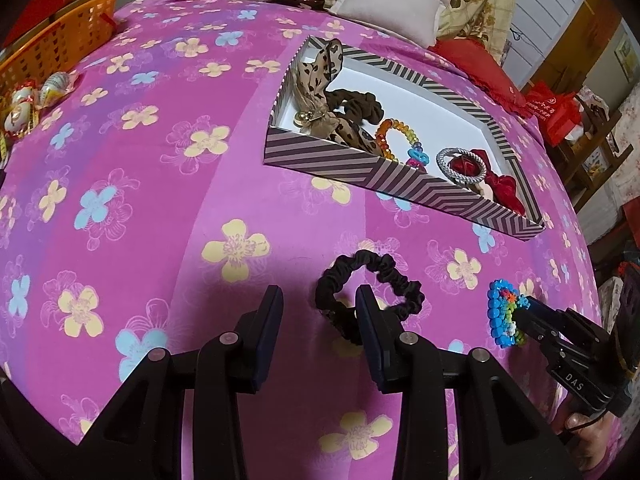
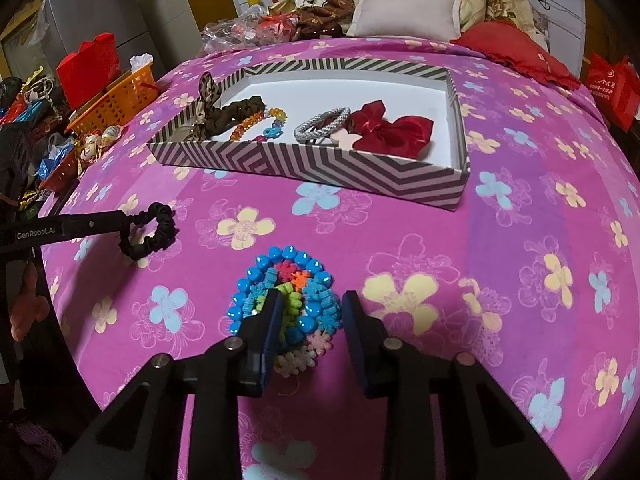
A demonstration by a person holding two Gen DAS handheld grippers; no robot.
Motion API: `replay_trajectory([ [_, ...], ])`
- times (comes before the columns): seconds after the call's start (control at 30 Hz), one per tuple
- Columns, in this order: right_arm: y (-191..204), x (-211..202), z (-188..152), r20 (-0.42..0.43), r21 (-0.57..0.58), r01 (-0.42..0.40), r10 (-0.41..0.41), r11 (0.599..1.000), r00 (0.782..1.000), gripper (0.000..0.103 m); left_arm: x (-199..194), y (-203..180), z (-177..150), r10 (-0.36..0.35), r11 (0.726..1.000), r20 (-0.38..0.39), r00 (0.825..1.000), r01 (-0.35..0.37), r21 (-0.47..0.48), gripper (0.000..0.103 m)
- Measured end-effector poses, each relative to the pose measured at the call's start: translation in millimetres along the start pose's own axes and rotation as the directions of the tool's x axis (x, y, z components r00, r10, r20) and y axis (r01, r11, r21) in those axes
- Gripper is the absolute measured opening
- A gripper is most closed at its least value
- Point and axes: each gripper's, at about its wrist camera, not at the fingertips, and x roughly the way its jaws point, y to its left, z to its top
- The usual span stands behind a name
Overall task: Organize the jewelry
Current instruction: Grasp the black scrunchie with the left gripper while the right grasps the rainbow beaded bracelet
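Note:
A black scrunchie [image 1: 384,258] [image 2: 166,216] lies on the pink flowered bedspread. My left gripper [image 1: 320,300] [image 2: 124,224] stands open over it. Its right finger sits inside the loop, and only the scrunchie's left band lies between the pads. To the right lies a blue beaded bracelet [image 1: 500,312] [image 2: 280,260] with coloured flower beads. My right gripper [image 2: 312,304] [image 1: 524,308] is down on it, and beads fill the gap from pad to pad. Behind both stands the striped box [image 1: 360,168] [image 2: 304,160].
The box holds a leopard bow [image 1: 320,68], a brown scrunchie [image 2: 240,110], an amber bead bracelet [image 1: 394,138], a silver ring [image 2: 322,122] and a red bow [image 2: 394,130]. An orange basket [image 2: 116,96] stands at the bed's left edge. Pillows [image 2: 404,8] lie at the back.

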Motion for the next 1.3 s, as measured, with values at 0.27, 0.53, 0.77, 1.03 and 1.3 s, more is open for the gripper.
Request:
replay_trajectory([
  [0.27, 0, 0, 0, 0.008, 0.005, -0.008, 0.008, 1.000, 1.000, 0.025, 4, -2, 0, 0.001, 1.000, -0.008, 1.000, -0.001, 0.003, 0.019],
  [0.53, -1, -3, -4, 0.031, 0.006, -0.005, 0.005, 1.000, 0.999, 0.020, 15, -11, 1, 0.024, 0.999, -0.009, 1.000, -0.023, 0.032, 0.019],
  [0.77, 1, -21, 1, 0.073, 0.007, -0.031, 0.031, 0.999, 0.997, 0.011, 15, -12, 3, 0.005, 0.999, 0.012, 1.000, -0.006, 0.054, 0.000],
  [1.03, 7, -48, 14, 0.129, 0.010, -0.083, 0.081, 0.996, 0.988, 0.011, -18, -16, 15, -0.053, 0.997, 0.083, 0.995, 0.047, 0.069, 0.000],
  [1.3, 17, -76, 31, 0.188, -0.022, -0.098, 0.100, 0.995, 0.977, 0.011, -45, -23, 26, -0.080, 0.993, 0.132, 0.988, 0.068, 0.099, 0.000],
])
